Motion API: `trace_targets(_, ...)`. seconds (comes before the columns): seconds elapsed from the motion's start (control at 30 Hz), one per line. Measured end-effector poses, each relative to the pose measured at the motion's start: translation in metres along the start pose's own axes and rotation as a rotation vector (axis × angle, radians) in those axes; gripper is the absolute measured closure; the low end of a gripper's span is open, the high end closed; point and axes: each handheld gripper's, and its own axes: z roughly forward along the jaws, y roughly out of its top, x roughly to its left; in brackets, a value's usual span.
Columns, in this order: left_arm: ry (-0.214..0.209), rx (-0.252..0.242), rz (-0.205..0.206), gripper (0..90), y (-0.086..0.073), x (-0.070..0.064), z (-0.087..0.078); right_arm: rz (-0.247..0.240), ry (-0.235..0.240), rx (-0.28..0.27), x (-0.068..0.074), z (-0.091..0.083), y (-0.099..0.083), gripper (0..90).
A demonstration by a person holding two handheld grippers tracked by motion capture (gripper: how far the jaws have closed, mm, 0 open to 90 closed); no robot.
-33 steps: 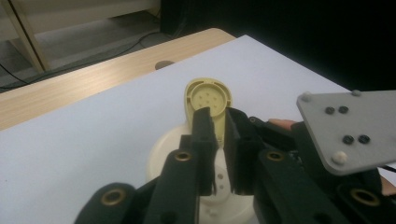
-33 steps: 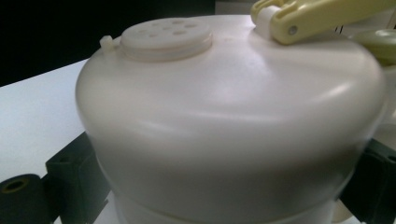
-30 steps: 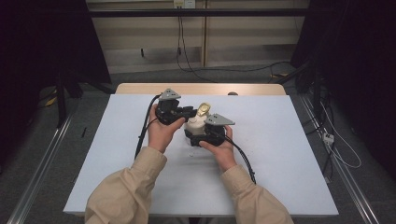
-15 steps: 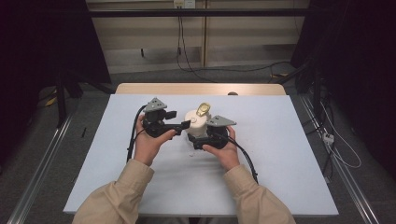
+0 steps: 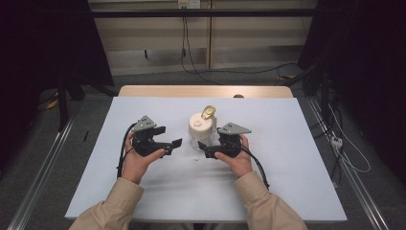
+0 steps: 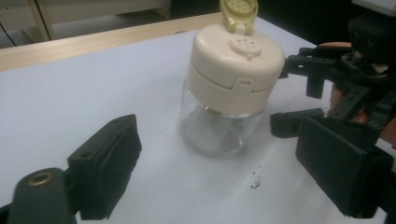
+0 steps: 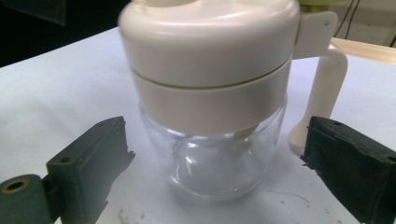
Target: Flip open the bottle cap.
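Nearest the camera in the high view, two beige sleeves [image 5: 119, 203] come in from the bottom edge, each hand holding one gripper over the white tabletop [image 5: 297, 158]. The left gripper [image 5: 173, 145] sits left of centre with its jaws spread wide and nothing between them; they point right, toward the middle of the tabletop. The right gripper [image 5: 202, 148] sits right of centre, its jaws also spread wide and empty, pointing left.

Just beyond and between the two grippers stands one glass jar [image 5: 201, 128], upright on the tabletop, with a cream lid and a yellowish flip cap [image 5: 208, 112] tilted open on top. In the left gripper view the jar [image 6: 226, 98] stands ahead of the open jaws, apart from both pads, with sprinkle holes visible in the lid; the other gripper shows at the right of that view, just beside the jar. In the right gripper view the jar [image 7: 212, 154] stands close between the two spread pads without touching either, and a cream handle [image 7: 322, 88] runs down its far right side. The glass looks empty.

A few small dark specks [image 6: 254, 182] lie on the tabletop near the jar's base.

Counted: two grippers, one jar, one flip cap. Past the white sheet, a strip of bare wood [image 5: 206, 91] edges the far side of the tabletop.
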Motion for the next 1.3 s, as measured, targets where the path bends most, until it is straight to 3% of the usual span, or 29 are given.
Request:
trace_targets(0.3, 0.017, -0.019, -0.012, 11.4, -0.02, 0.01, -0.012, -0.018, 0.008, 0.0, 0.001, -0.017, -0.003, 6.1)
trace_targets(0.53, 0.014, 0.001, -0.019, 11.3, -0.033, 0.015, -0.017, -0.017, 0.005, -0.016, 0.001, -0.034, -0.007, 6.5)
trace_targets(0.97, 0.011, -0.002, 0.004, 9.5, -0.04, 0.014, -0.026, -0.034, 0.002, -0.013, -0.002, -0.057, -0.014, 6.6)
trace_targets(1.3, 0.008, 0.001, -0.005, 9.5, -0.048, 0.017, -0.034, -0.037, -0.008, -0.005, -0.006, -0.071, -0.021, 7.2)
